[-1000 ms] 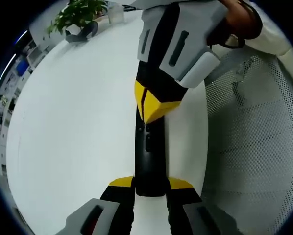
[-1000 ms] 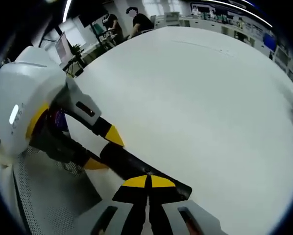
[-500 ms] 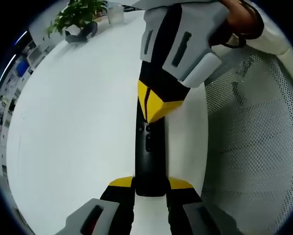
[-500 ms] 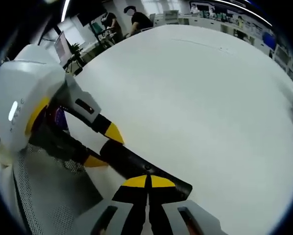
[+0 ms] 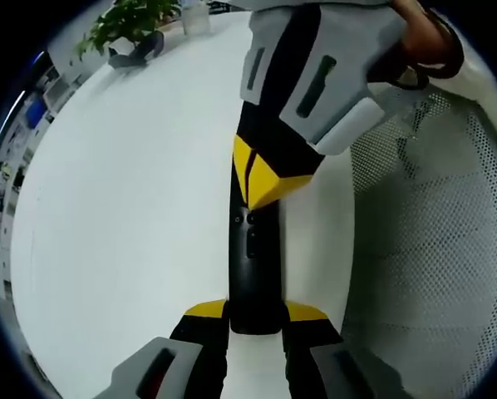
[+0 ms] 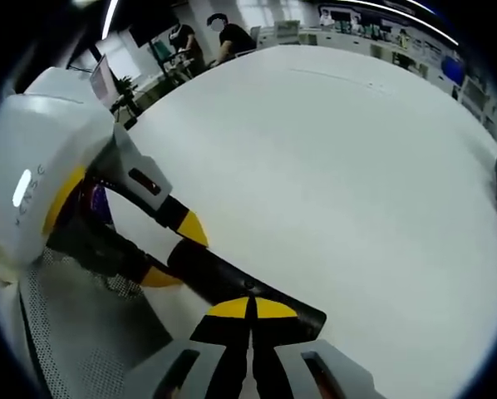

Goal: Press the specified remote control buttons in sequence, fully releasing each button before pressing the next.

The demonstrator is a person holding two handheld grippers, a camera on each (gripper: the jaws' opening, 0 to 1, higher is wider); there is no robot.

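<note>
A long black remote control (image 5: 253,266) lies lengthwise along the white table's edge. My left gripper (image 5: 255,314) is shut on its near end, one yellow-tipped jaw on each side. My right gripper (image 5: 261,181) comes down from above, shut, and its joined yellow tips rest on the remote's top face just above two small buttons (image 5: 250,220). In the right gripper view, my right gripper (image 6: 250,309) sits shut over the remote control (image 6: 207,276). There the left gripper (image 6: 175,253) clamps the remote from the left.
The white table (image 5: 124,191) spreads out to the left, with a potted plant (image 5: 132,21) and a dark object (image 5: 140,51) at its far end. A white mesh chair (image 5: 431,249) stands close on the right. People (image 6: 232,33) sit beyond the table's far edge.
The right gripper's body has shifted slightly in the left gripper view. Its tips stay on the same spot of the remote, and the left gripper's hold is unchanged.
</note>
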